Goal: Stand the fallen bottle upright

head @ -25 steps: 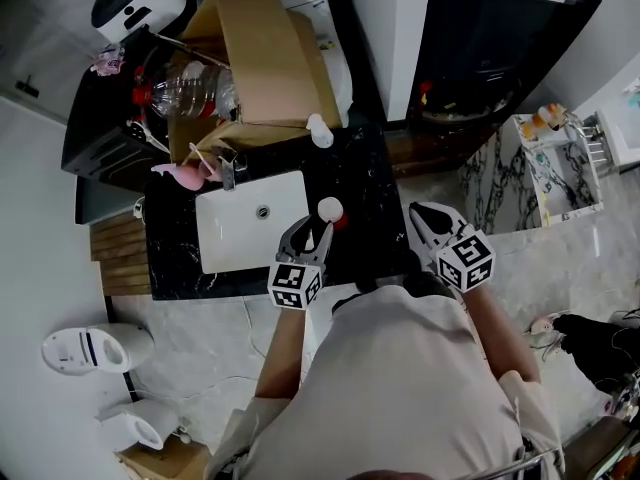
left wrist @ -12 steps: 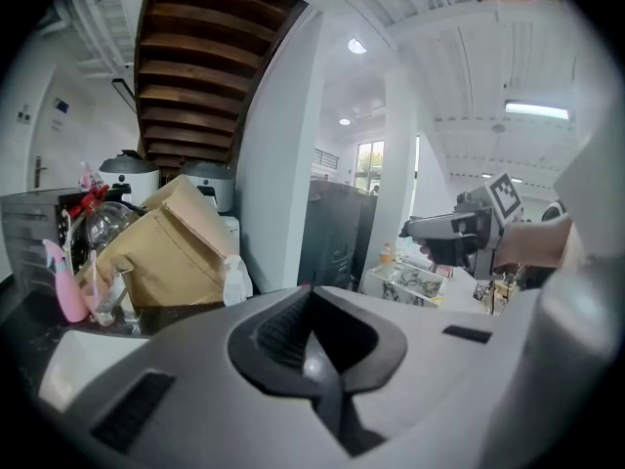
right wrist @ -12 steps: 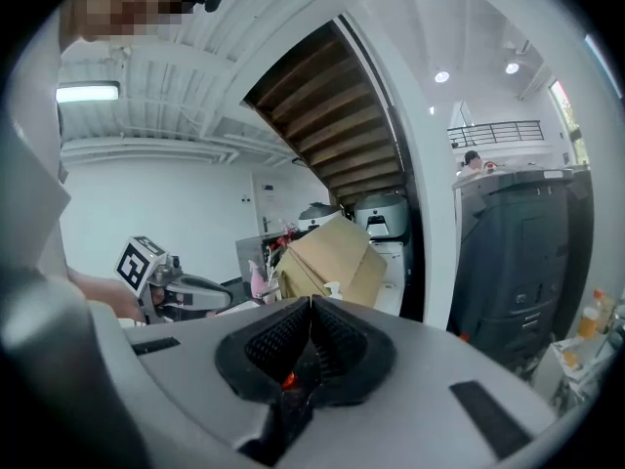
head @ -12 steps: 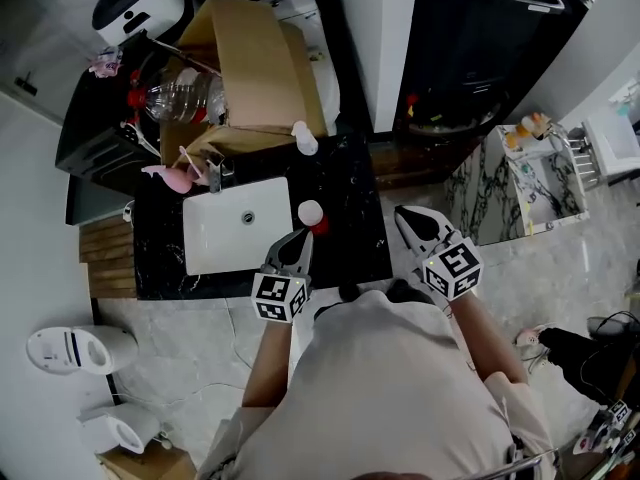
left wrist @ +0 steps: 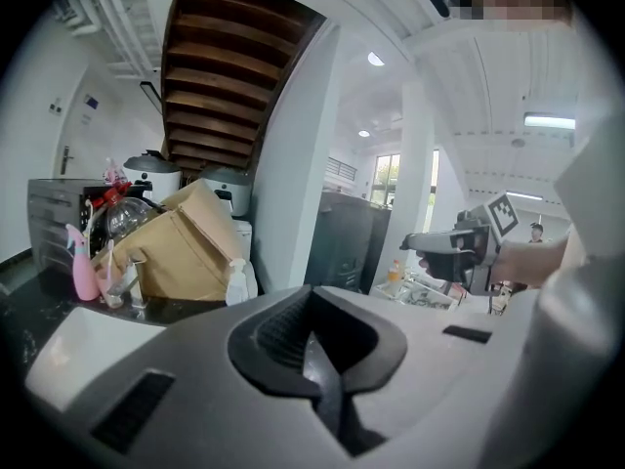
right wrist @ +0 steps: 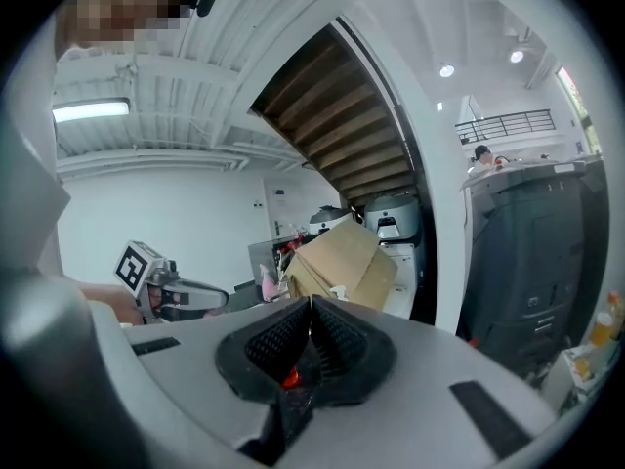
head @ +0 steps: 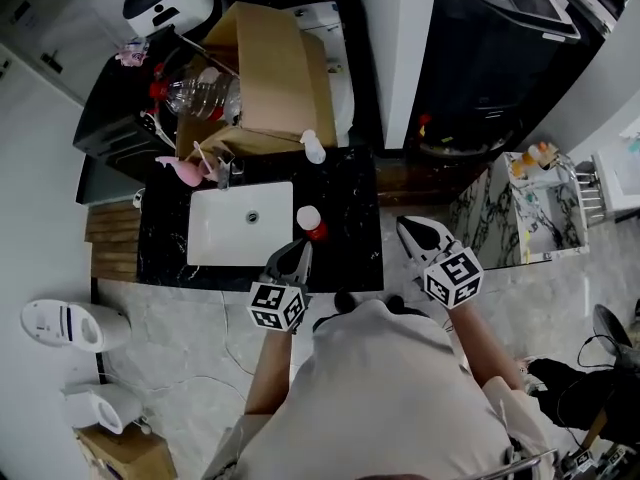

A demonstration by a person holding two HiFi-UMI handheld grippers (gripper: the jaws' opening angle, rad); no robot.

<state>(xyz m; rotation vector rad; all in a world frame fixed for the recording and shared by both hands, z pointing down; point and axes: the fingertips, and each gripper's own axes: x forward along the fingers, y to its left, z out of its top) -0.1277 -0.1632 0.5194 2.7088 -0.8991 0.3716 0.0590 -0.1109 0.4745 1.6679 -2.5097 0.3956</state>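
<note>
A small white bottle [head: 307, 217] with a red part at its near side stands on the black counter [head: 345, 213], just right of the white sink [head: 240, 224]. My left gripper [head: 297, 252] is a little nearer than the bottle, apart from it, shut and empty. In the left gripper view its jaws are pressed together and its body hides the bottle. My right gripper [head: 411, 230] hangs off the counter's right end, jaws together, holding nothing. It also shows in the left gripper view as the right gripper [left wrist: 430, 245].
A white spray bottle [head: 313, 146] stands at the counter's back beside an open cardboard box [head: 272, 68] holding a large clear bottle [head: 195, 93]. A pink object [head: 178, 168] and a tap [head: 225, 173] are behind the sink. A black appliance [head: 500, 48] stands at the right.
The left jaws were open close to the small bottle and have shut. Both grippers have drawn back from the counter and risen. The bottle stays standing where it was.
</note>
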